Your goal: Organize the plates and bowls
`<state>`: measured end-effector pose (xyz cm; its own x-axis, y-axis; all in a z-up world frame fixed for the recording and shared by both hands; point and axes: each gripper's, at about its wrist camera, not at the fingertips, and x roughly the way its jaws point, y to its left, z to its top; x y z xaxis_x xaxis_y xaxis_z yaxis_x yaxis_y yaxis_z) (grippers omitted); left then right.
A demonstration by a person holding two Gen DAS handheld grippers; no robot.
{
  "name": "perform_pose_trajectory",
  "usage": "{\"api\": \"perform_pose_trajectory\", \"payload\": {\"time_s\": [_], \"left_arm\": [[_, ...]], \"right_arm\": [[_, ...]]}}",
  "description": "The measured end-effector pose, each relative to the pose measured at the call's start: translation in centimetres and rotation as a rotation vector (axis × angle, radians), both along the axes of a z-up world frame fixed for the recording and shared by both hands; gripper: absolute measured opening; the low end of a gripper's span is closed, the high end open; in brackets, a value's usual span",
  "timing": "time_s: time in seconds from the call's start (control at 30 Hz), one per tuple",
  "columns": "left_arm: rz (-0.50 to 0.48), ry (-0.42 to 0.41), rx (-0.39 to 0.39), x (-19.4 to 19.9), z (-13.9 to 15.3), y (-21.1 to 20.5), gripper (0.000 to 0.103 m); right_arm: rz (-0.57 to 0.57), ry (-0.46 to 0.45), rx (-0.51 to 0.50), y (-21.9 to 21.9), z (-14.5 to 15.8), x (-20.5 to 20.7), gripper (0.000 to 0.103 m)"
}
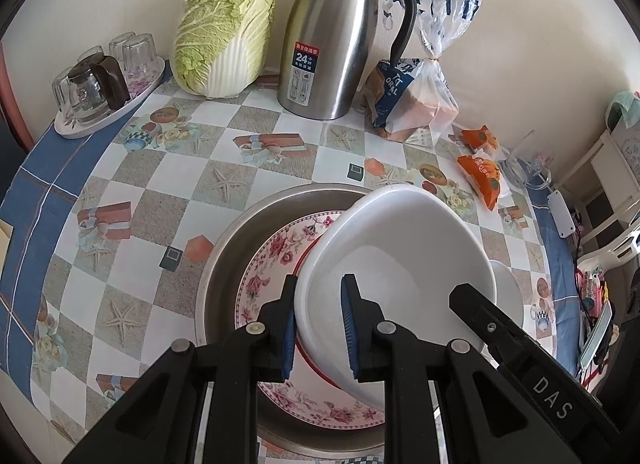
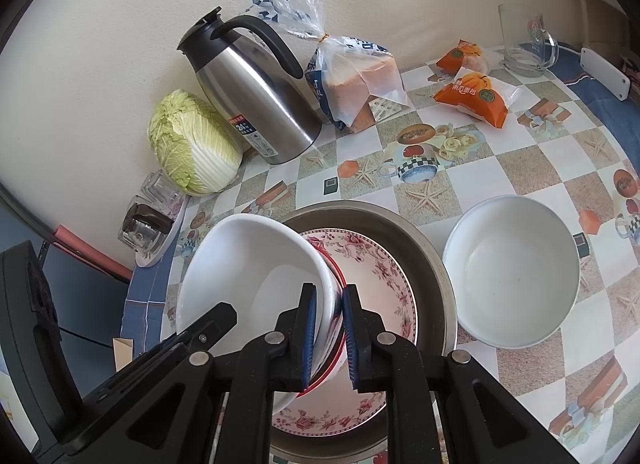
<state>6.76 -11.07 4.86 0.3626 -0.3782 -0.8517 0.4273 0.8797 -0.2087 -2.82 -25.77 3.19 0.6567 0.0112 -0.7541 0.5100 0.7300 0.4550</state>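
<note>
A white bowl hangs tilted over a floral plate that lies in a round metal basin. My left gripper is shut on the bowl's near-left rim. My right gripper is shut on the opposite rim, where a red band shows on the bowl's outside. Each gripper's black finger shows in the other's view. A second white bowl stands upright on the table to the right of the basin.
Along the wall stand a napa cabbage, a steel thermos jug and a bagged loaf. A tray of glasses sits far left. Orange snack packets and a glass mug lie far right.
</note>
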Motion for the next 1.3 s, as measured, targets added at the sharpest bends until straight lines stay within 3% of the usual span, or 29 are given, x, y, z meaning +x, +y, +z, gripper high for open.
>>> {"api": "perform_pose_trajectory", "payload": {"time_s": [0.8,1.13,1.3], "left_arm": [[0.025,-0.017,-0.026,-0.1,1.0,0.7,0.021],[0.033,-0.035,-0.03,-0.2,1.5,0.8,0.023],[0.041,-0.05,-0.028,-0.3,2.0,1.0,0.03]], "right_arm": [[0.011,0.033,-0.032,0.4,-0.2,0.4,0.017],[0.005,0.006,-0.031,0.2,0.5,0.0,0.017],[0.0,-0.018,-0.054,0.1,1.7,-0.4,0.017]]}}
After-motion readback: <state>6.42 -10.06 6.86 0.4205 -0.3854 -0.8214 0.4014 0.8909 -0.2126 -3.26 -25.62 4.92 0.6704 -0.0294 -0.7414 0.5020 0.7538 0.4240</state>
